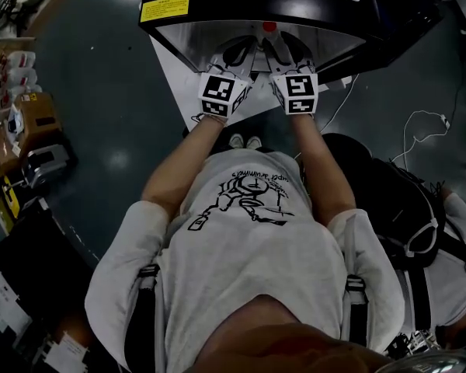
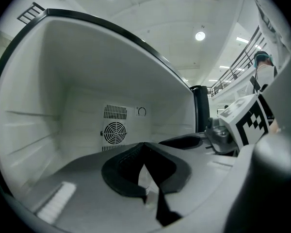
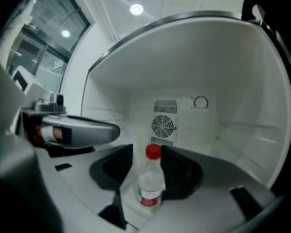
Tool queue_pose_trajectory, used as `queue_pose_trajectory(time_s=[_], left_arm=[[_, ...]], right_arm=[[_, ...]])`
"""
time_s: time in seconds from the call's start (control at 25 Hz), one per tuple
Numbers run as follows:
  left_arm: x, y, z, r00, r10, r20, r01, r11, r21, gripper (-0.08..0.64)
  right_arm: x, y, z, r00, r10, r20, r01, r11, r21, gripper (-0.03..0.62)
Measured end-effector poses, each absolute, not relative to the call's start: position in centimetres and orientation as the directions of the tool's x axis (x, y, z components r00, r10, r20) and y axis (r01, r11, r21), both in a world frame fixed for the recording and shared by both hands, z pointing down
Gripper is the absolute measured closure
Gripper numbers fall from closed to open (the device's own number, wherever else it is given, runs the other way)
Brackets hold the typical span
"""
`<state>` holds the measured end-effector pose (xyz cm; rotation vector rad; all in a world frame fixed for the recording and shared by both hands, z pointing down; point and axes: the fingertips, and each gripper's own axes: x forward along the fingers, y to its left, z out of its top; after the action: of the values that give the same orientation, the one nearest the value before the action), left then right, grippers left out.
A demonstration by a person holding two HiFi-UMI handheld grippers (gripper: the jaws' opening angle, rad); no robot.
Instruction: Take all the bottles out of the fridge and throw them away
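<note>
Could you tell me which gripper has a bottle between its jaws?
The right gripper: its open jaws flank the red-capped bottle; the left gripper is shut, empty.

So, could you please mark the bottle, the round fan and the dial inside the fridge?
bottle [image 3: 151,184]: right gripper view, on its clear body.
round fan [image 3: 163,126]: right gripper view, on the grille's centre.
dial [image 3: 201,102]: right gripper view, on its middle.

1. left forearm [image 1: 179,162]: bare, stretched forward from the short sleeve.
2. right forearm [image 1: 320,169]: bare, stretched forward alongside the other.
3. left gripper [image 2: 144,149]: held about level, jaws closed together.
4. right gripper [image 3: 146,154]: tipped slightly downward, jaws spread wide.
5. marker cubes [image 1: 221,93]: one carried on each gripper, set side by side, near but apart.
</note>
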<state>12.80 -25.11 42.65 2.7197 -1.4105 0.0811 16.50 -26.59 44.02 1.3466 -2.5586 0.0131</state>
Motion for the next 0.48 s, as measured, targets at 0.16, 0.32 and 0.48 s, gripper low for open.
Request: queue_pose_trajectory(time_s=[0.16,0.32,0.48], left_arm=[[12.7,-25.8,43.4,0.569,-0.817,0.095,-0.822,-0.568,0.041,0.551],[12.5,-26.3,44.0,0.564,-0.819,0.106,-0.826,-0.563,0.043,0.551],[12.5,-27.4,44.6,0.56,-0.82,0.116,-0.828,-0.56,0.04,0.551]], right_arm=[[16.4,-27.6,44.5,-0.542,-0.81,0.224,-0.812,0.574,0.109,0.439],[16.3,-28.4,45.0,-0.546,-0.806,0.23,-0.807,0.579,0.113,0.431],[16.0,-29.6,45.5,-0.556,-0.798,0.233,-0.799,0.59,0.116,0.428]])
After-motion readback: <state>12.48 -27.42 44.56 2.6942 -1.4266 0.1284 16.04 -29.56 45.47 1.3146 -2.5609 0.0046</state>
